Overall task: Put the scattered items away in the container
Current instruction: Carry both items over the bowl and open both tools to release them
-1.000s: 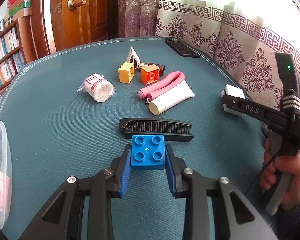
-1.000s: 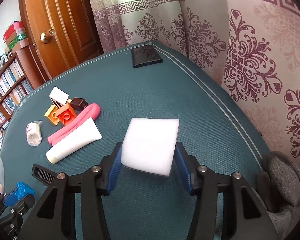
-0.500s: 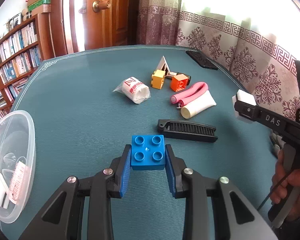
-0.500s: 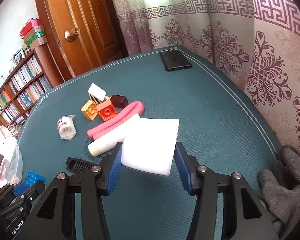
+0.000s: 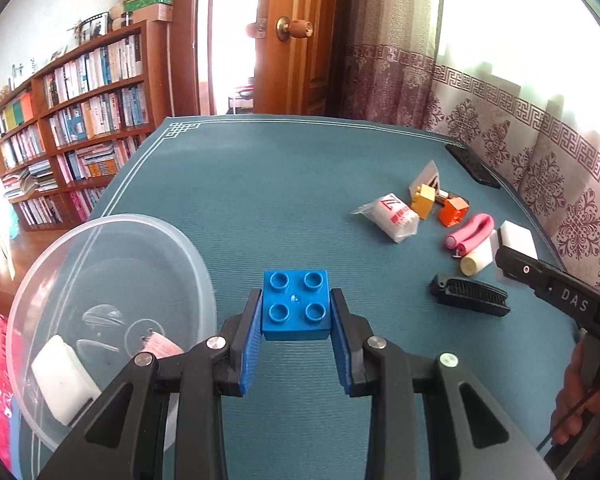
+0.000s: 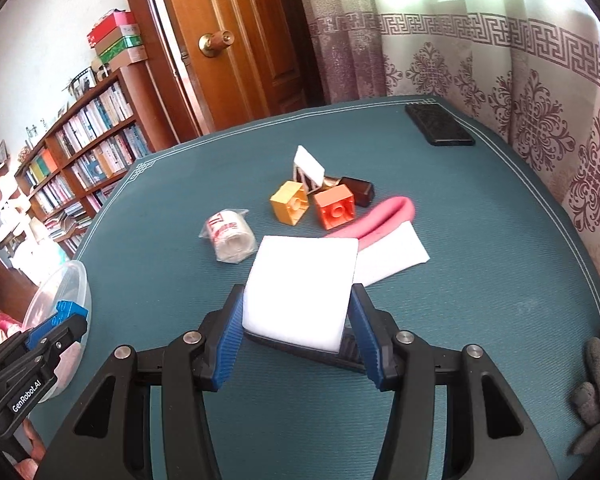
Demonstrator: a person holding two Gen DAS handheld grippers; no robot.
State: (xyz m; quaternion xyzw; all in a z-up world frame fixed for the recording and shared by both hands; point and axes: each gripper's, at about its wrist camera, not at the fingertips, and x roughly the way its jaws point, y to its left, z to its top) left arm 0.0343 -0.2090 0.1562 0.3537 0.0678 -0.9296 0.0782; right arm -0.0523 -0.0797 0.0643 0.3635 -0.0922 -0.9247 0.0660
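Note:
My left gripper (image 5: 296, 320) is shut on a blue toy brick (image 5: 295, 304), held above the teal table just right of the clear plastic bowl (image 5: 60, 256). The bowl holds a white block (image 5: 60, 380) and a pink item. My right gripper (image 6: 298, 320) is shut on a white sponge block (image 6: 300, 288), hovering over the black comb (image 5: 470, 296). Farther out lie a wrapped white roll (image 6: 230, 236), a yellow brick (image 6: 290, 202), an orange brick (image 6: 336, 206), a pink curler (image 6: 388, 216) and a white tube (image 6: 392, 258).
A black phone (image 6: 438, 124) lies near the table's far right edge by the curtain. A small white card stand (image 6: 308, 168) and a brown block (image 6: 358, 190) sit behind the bricks. A bookshelf (image 5: 76, 120) and a wooden door stand beyond the table. A grey glove (image 6: 596, 380) rests at the right.
Both grippers have swung left with their loads. The bowl has come fully into the left wrist view, and the blue brick now sits close beside its rim.

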